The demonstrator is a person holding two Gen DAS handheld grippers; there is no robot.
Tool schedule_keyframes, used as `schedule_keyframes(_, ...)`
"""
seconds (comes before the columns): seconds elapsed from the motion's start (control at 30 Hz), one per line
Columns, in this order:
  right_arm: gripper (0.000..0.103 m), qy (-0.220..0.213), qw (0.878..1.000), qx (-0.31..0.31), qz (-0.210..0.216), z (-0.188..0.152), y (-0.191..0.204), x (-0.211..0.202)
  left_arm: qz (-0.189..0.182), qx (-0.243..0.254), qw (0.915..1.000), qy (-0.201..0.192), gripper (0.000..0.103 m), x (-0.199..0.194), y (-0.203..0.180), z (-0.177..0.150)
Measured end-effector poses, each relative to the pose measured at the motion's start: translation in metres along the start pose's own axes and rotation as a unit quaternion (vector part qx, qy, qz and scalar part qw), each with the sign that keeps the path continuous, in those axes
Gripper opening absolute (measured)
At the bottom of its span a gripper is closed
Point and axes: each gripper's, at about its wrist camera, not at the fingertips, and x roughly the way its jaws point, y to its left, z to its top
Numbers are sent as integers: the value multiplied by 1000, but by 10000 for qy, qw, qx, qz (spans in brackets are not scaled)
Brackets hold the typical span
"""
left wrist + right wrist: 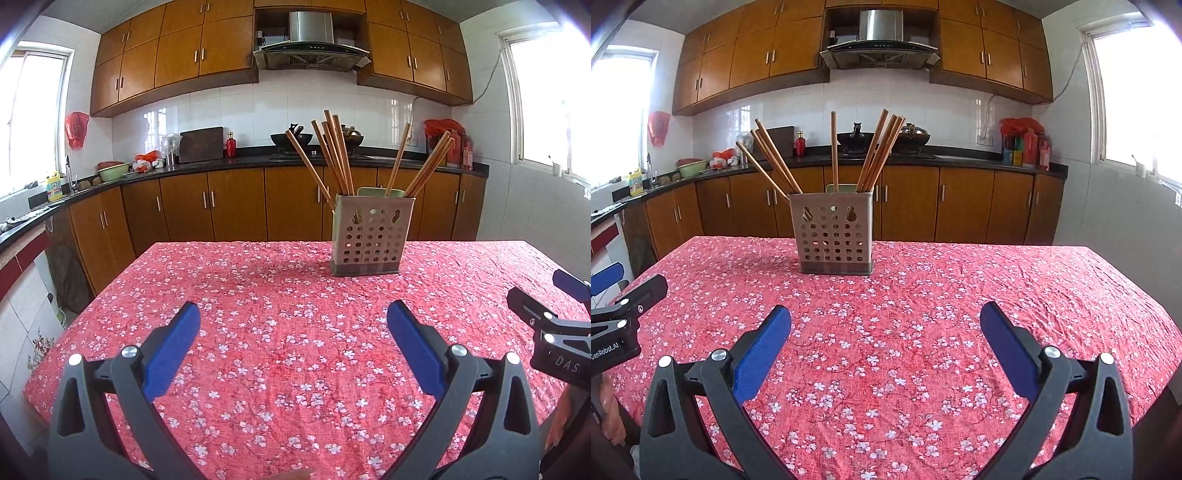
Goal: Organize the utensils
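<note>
Left wrist view looks across a table (258, 332) covered in a red cloth printed with small white blossoms, and the left gripper (293, 317) hangs low over its near part with its blue-padded jaws spread wide and nothing between them. Toward the far edge, right of centre in this view, a perforated beige utensil holder (371, 236) stands upright on the cloth, well apart from the gripper. Wooden chopsticks (334, 155) rise out of it in two loose bunches, one fanning from its left side and one from its right, all leaning outward. At the right edge of the same view part of the right gripper (554, 314) shows just above the cloth. Right wrist view has the right gripper (885, 319) likewise spread wide and holding nothing above the near part of the cloth, with the utensil holder (833, 236) standing left of centre near the far edge and the chopsticks (879, 151) fanned above it. Behind the table run wooden cabinets (908, 203) under a dark counter, with a steel range hood (881, 40) high on the tiled wall
</note>
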Motion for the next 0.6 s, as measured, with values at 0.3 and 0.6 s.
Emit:
schedule_keyframes(0.3,101,-7,10000,58,-1,0,-3,0,-54,-1,10000,39,99,1,-2,0)
schedule_keyframes(0.6,101,17,9999,103,-4,0,-6,2,-49,-7,10000,49,99,2,-2,-1)
